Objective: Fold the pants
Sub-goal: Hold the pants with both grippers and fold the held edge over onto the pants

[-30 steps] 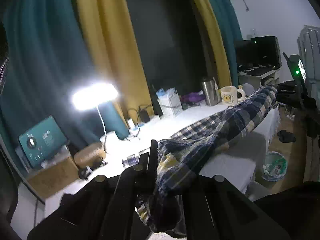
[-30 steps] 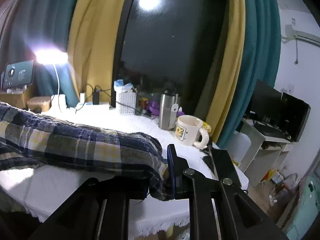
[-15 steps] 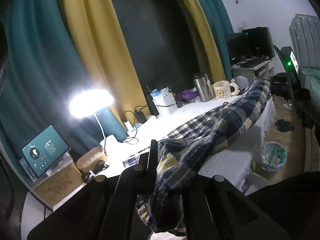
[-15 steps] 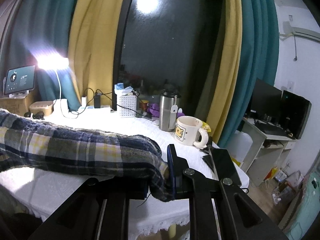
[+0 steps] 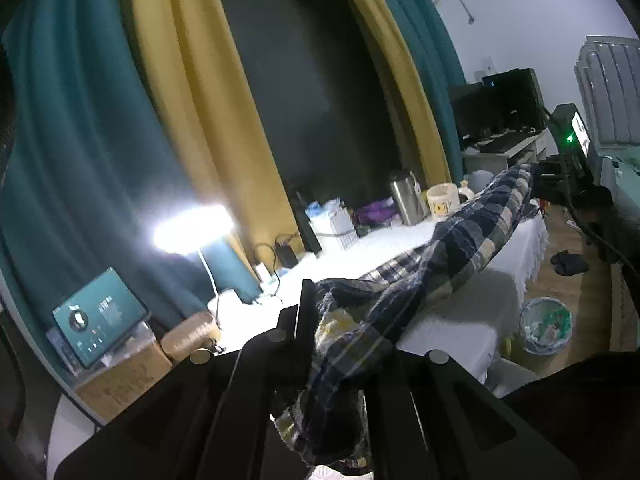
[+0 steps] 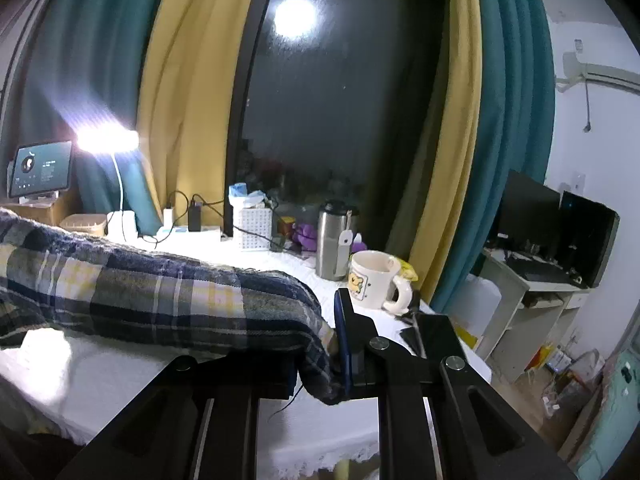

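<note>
Both grippers, left gripper point(image 5: 340, 344) and right gripper point(image 6: 320, 344), clamp opposite ends of the plaid pants point(image 6: 160, 296), stretched above the white table point(image 6: 120, 380). Risk: sagging cloth sweeps the mug point(image 6: 374, 280) or 1 end slips out.

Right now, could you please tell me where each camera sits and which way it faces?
Left wrist: on the left tongs, looking along the plaid pants over the white table toward the right tongs; its own black fingers show.
Right wrist: on the right tongs, facing the dark window and mug; its fingers clamp the pants.
Shared: pants, mug, steel flask, lamp.
</note>
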Available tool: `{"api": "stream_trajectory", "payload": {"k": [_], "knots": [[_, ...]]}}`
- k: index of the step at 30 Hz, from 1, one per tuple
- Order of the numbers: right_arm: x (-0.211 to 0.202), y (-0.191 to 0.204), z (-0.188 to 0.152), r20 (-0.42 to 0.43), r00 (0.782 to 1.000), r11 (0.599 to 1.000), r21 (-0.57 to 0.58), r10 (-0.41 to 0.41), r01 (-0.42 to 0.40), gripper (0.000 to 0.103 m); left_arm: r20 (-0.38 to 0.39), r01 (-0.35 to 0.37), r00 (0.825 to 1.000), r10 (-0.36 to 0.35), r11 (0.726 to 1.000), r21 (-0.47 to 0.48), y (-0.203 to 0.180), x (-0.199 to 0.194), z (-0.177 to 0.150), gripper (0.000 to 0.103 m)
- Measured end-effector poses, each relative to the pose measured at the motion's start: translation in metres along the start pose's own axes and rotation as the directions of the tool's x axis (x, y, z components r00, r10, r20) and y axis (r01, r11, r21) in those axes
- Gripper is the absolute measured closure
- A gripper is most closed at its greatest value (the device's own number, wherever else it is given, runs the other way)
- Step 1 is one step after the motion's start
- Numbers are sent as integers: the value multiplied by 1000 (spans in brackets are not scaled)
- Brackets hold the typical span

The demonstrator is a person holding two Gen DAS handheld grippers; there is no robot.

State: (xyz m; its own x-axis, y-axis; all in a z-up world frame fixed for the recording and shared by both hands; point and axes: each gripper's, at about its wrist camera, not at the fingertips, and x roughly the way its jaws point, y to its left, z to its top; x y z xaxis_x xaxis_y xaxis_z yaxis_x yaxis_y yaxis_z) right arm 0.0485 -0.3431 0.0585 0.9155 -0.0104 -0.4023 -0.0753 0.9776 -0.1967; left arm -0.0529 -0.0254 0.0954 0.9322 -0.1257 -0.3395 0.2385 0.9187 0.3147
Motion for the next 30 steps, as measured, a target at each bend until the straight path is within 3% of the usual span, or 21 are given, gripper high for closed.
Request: {"api": "stream_trajectory", "payload": {"k": [10,22,30], "knots": [[-20,-13,3,39,999,1000,28,-8,7,86,59,-29,998,25,997,66,-11,-18,21,100],[14,-4,-3,-30,1000,999,32,6,-5,86,-42,-9,999,11,999,47,1,25,4,100],[48,7,11,-64,998,1000,12,13,-13,86,-78,-19,997,20,1000,15,21,59,0,100]]}}
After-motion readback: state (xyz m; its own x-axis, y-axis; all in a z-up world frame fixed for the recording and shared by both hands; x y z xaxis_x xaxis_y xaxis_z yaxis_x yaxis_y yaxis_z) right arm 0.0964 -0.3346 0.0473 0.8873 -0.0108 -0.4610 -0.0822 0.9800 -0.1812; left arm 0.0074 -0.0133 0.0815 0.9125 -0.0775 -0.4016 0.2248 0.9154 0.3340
